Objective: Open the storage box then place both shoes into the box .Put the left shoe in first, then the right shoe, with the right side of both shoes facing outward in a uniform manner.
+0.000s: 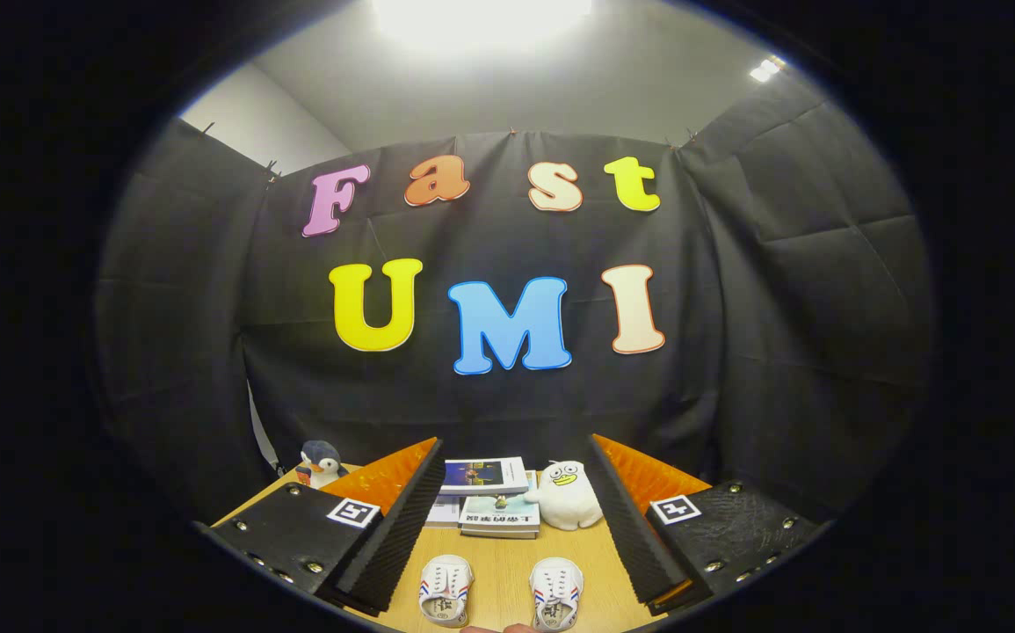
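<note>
Two small white shoes with red and blue stripes stand side by side on the wooden table (498, 567), toes pointing away from me: one shoe (445, 589) nearer the left finger, the other shoe (557, 593) nearer the right finger. My gripper (507, 519) is open wide, held above the table, with both shoes low between its fingers (397, 519) and nothing touching them. Just below the right-hand shoe I see a fingertip of a person's hand (498, 628).
Beyond the shoes lie stacked books (489, 497) at the table's far side. A white plush duck (567, 497) sits beside them and a penguin plush (321, 464) stands at the far left corner. Black cloth walls close in behind.
</note>
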The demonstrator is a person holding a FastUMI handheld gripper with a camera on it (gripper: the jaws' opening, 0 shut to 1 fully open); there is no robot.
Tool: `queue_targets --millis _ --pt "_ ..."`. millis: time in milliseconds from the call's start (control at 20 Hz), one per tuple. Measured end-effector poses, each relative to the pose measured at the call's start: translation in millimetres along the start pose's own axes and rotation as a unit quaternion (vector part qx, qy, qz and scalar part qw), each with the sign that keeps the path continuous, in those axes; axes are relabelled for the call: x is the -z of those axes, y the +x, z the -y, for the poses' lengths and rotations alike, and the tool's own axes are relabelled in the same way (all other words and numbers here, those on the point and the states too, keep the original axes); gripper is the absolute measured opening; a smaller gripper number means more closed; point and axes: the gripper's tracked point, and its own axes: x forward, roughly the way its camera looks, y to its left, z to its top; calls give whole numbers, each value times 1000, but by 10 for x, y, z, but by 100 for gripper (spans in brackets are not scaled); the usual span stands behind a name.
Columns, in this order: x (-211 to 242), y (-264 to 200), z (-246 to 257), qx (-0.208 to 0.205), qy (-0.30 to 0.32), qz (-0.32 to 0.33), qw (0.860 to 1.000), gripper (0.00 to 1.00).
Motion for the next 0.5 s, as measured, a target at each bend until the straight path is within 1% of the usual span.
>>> queue_targets --millis 250,500 --pt "54 31 -42 -6 -4 -4 1000 96" --pt "242 173 -57 -20 7 -26 999 97"
